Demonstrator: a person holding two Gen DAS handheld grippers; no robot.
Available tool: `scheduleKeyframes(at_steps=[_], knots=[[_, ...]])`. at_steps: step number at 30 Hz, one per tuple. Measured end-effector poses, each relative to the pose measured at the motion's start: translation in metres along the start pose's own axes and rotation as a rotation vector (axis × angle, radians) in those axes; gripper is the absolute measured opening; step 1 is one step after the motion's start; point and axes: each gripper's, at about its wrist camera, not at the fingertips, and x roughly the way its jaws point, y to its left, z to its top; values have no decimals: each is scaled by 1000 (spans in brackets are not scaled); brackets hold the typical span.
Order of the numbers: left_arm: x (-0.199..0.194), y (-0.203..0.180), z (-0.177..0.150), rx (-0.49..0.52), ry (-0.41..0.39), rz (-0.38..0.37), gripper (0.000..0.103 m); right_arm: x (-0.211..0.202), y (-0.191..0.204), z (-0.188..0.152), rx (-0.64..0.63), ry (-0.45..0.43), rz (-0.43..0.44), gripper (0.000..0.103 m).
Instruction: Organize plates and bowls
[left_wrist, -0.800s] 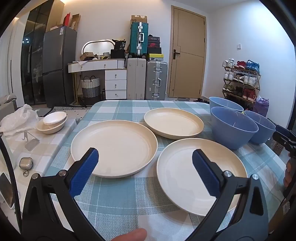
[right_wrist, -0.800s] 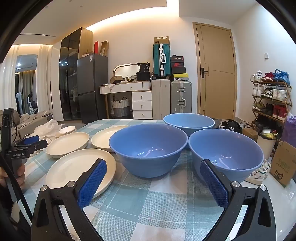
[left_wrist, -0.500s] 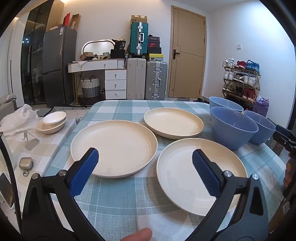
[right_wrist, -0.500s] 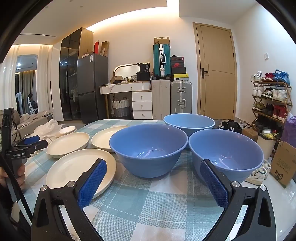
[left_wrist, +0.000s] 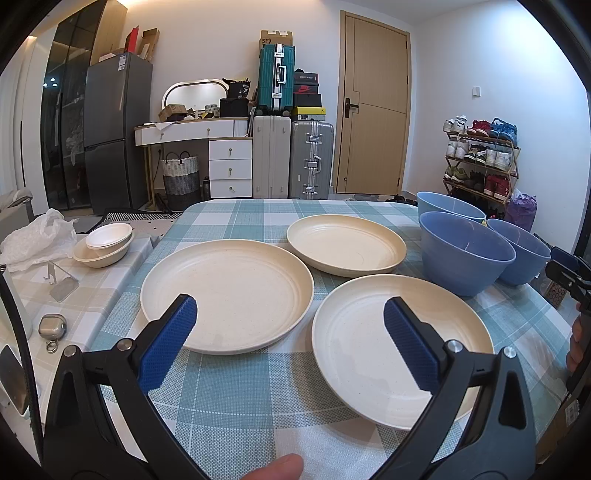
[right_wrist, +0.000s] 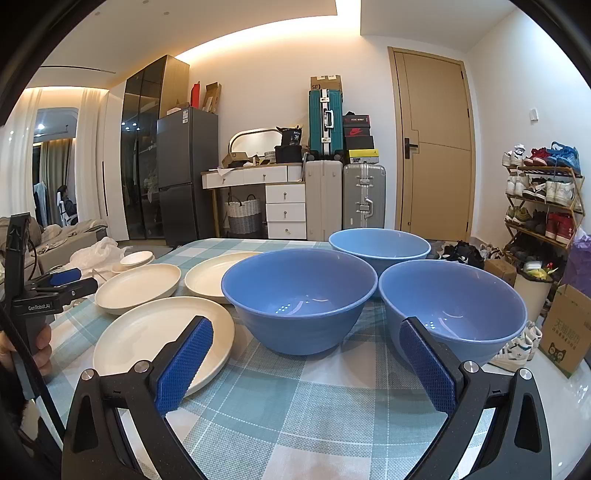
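Plates (left_wrist: 229, 291) ahead of wide-apart left gripper (left_wrist: 290, 332), bowls (right_wrist: 301, 299) ahead of wide-apart right gripper (right_wrist: 304, 354)

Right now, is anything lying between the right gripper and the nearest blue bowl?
No. In the right wrist view, only bare checked tablecloth lies between the open right gripper and the nearest blue bowl.

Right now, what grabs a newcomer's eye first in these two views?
Three blue bowls cluster on the right of the checked tablecloth, three cream plates spread to their left. Both grippers, left and right, hover wide open and empty in the foreground.
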Motion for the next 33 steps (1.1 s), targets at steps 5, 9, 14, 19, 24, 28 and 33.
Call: scheduleKeyframes(at_steps=[5, 9, 14, 19, 24, 28, 33], knots=[[0, 0, 0, 1, 0, 0, 101, -1, 0, 0, -1, -2, 1, 103], [0, 0, 0, 1, 0, 1, 101, -1, 0, -1, -1, -3, 0, 103], [0, 0, 0, 1, 0, 0, 101, -1, 0, -1, -1, -3, 0, 103], [0, 0, 0, 2, 0, 1, 101, -1, 0, 0, -1, -3, 1, 103], [0, 0, 0, 2, 0, 1, 101, -1, 0, -1, 0, -4, 0, 103], [0, 0, 0, 2, 0, 2, 101, -1, 0, -1, 0, -4, 0, 103], [0, 0, 0, 2, 0, 0, 101, -3, 1, -2, 0, -5, 1, 103]])
